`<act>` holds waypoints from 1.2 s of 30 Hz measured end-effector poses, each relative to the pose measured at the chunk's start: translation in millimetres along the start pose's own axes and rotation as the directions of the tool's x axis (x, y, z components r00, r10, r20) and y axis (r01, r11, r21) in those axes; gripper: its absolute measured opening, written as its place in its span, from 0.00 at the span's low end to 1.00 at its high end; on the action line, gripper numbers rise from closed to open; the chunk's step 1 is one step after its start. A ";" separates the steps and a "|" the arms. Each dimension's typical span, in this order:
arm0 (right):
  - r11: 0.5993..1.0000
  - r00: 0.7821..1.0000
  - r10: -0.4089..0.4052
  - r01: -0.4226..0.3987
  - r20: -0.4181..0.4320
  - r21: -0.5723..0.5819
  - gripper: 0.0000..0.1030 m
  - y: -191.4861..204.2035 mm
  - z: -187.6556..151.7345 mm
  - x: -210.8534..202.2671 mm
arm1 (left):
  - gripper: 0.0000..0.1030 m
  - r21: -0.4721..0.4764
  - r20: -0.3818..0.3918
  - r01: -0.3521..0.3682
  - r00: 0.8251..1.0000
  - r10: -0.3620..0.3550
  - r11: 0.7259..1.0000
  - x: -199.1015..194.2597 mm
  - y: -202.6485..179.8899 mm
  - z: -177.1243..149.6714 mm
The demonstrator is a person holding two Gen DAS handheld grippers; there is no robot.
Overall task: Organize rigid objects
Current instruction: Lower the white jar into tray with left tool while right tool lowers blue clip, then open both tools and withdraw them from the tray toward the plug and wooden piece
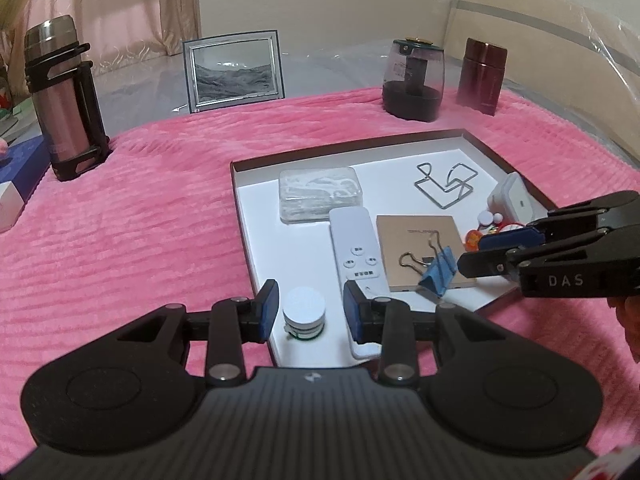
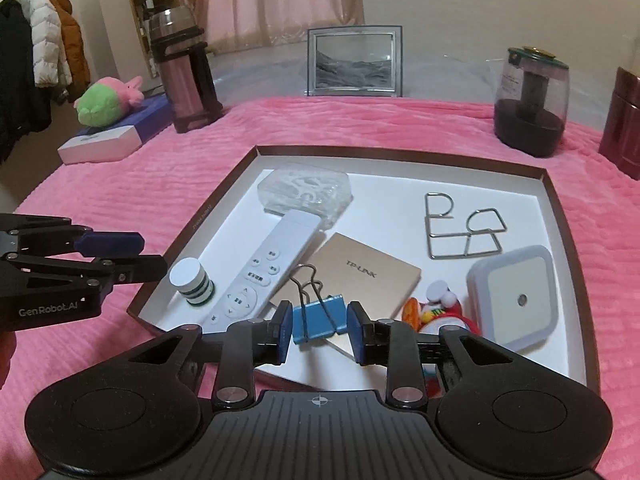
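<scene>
A brown-rimmed tray [image 1: 256,248] [image 2: 192,228] lies on the pink blanket. My left gripper [image 1: 310,312] is open, its pads either side of a white round stack with green bands [image 1: 305,312] [image 2: 192,282] at the tray's near corner, not touching. My right gripper [image 2: 320,330] [image 1: 474,252] is open around a blue binder clip [image 2: 318,318] [image 1: 438,274] that rests on a gold TP-LINK box [image 2: 360,272] [image 1: 416,248]. A white remote [image 1: 354,252] [image 2: 260,270] lies between stack and box.
The tray also holds a clear plastic case [image 1: 320,194], a wire stand [image 1: 444,184], a white night light [image 2: 514,300] and a small Santa figure [image 2: 436,308]. Behind stand a thermos [image 1: 62,96], picture frame [image 1: 234,68], dark jar [image 1: 414,80] and red flask [image 1: 482,76].
</scene>
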State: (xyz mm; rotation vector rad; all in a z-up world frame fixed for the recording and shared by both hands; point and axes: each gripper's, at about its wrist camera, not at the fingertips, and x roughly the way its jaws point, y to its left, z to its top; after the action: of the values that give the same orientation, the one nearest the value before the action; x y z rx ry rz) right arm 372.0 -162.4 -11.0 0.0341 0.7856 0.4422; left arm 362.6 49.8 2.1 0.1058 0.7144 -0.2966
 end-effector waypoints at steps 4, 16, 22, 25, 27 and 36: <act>1.000 1.000 -0.002 0.002 0.009 0.003 0.27 2.8 -3.8 -11.9 | 0.29 -0.016 0.001 0.003 1.000 -0.003 1.000 -10.0 -3.9 -2.2; 1.000 0.999 -0.005 0.004 0.048 0.007 0.29 24.4 -22.8 -71.0 | 0.29 -0.062 0.018 0.016 1.000 -0.015 0.998 -64.4 -29.4 -13.5; 1.000 0.997 -0.005 0.003 0.072 0.018 0.31 33.9 -38.5 -105.1 | 0.30 -0.072 0.019 0.017 1.000 -0.016 0.997 -92.2 -45.8 -24.0; 0.999 0.996 -0.006 0.003 0.083 0.033 0.33 34.9 -48.0 -122.5 | 0.30 -0.077 0.020 0.023 1.000 -0.021 0.997 -104.6 -53.1 -31.3; 0.999 0.996 -0.010 0.007 0.089 0.035 0.35 35.7 -54.3 -133.3 | 0.30 -0.087 0.026 0.026 0.999 -0.024 0.996 -113.7 -57.1 -37.3; 0.997 0.993 -0.030 0.022 0.115 0.076 0.40 39.1 -92.0 -175.3 | 0.30 -0.115 0.045 0.013 0.999 -0.007 0.993 -149.1 -72.4 -66.8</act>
State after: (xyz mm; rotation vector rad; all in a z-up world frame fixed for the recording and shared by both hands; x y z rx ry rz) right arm 185.2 -208.7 49.6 0.1178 0.6874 0.3829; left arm 191.9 28.5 50.5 -0.0144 0.6861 -0.2658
